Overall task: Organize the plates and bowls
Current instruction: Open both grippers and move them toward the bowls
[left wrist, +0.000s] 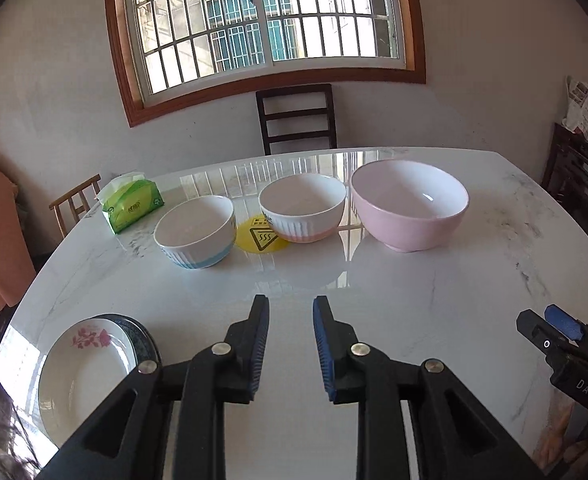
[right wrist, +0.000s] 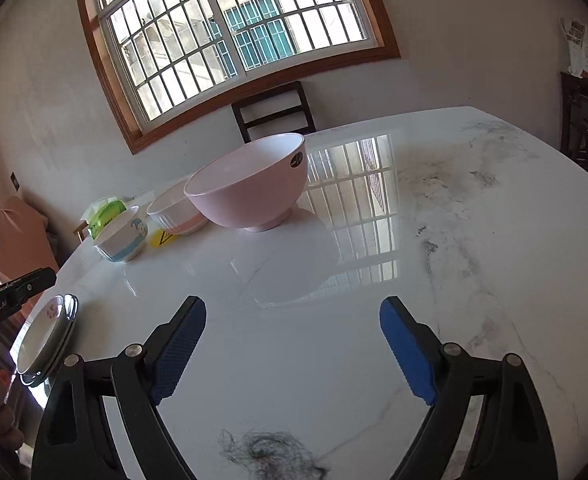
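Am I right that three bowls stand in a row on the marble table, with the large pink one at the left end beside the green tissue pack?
Not quite: the pink bowl is at the right end. Beside the tissue pack at the left stands the blue-based bowl, with the pink-based bowl in the middle, as the left wrist view shows.

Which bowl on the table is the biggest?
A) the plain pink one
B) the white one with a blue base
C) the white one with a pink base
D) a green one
A: the plain pink bowl stands clearly wider and taller than the blue-based bowl and the pink-based bowl lined up beside it.
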